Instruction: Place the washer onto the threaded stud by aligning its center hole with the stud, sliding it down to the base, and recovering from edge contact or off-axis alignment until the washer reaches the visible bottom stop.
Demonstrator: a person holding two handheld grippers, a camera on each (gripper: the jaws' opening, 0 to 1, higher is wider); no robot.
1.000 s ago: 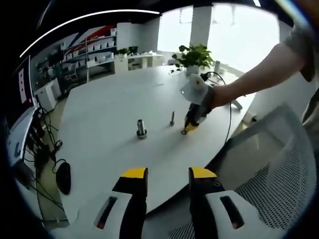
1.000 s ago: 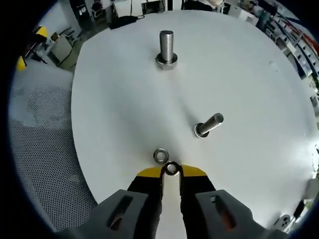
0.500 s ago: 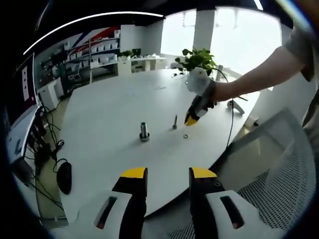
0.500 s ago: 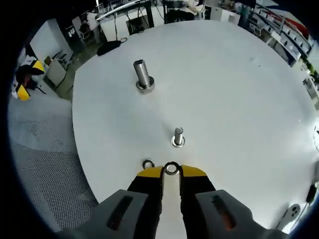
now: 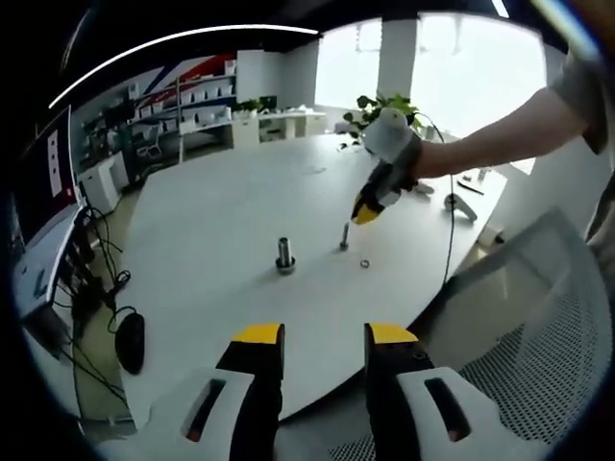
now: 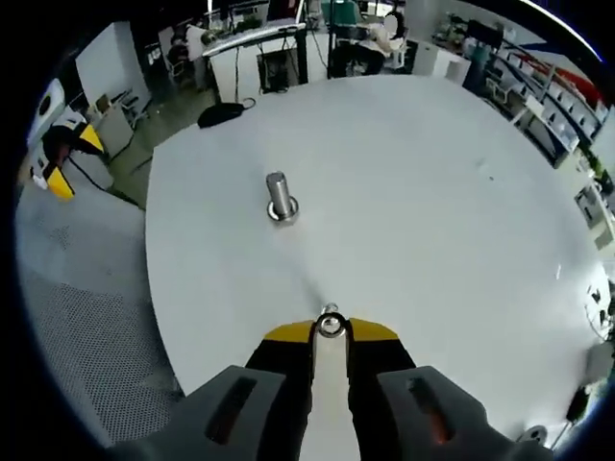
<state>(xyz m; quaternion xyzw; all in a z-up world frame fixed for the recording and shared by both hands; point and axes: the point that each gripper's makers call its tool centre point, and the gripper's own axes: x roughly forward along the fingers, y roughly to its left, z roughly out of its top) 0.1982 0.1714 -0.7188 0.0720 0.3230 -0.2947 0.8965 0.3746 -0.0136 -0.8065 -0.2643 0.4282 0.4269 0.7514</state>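
My right gripper [image 6: 331,333] is shut on a small steel washer [image 6: 331,324], pinched flat at its yellow tips. Just past the washer peeks the top of the thin threaded stud [image 6: 330,309]. In the left gripper view a gloved hand holds the right gripper [image 5: 365,208] tilted a little above the upright thin stud [image 5: 344,236]. A second washer [image 5: 365,262] lies loose on the white table [image 5: 211,221] beside that stud. A thicker bolt [image 5: 285,254] [image 6: 281,197] stands upright further off. My left gripper [image 5: 325,336] hangs open off the table's near edge, holding nothing.
A mesh chair [image 5: 519,365] sits to the right of the table edge. A black mouse [image 5: 130,341] lies near the table's left rim. A potted plant [image 5: 384,108] and a cable [image 5: 450,221] are at the far side. The left gripper's yellow tips [image 6: 60,173] show beyond the table.
My right gripper has risen and moved over the thin stud with the washer still in it. The loose washer has dropped out of the right gripper view. The left gripper has barely moved.
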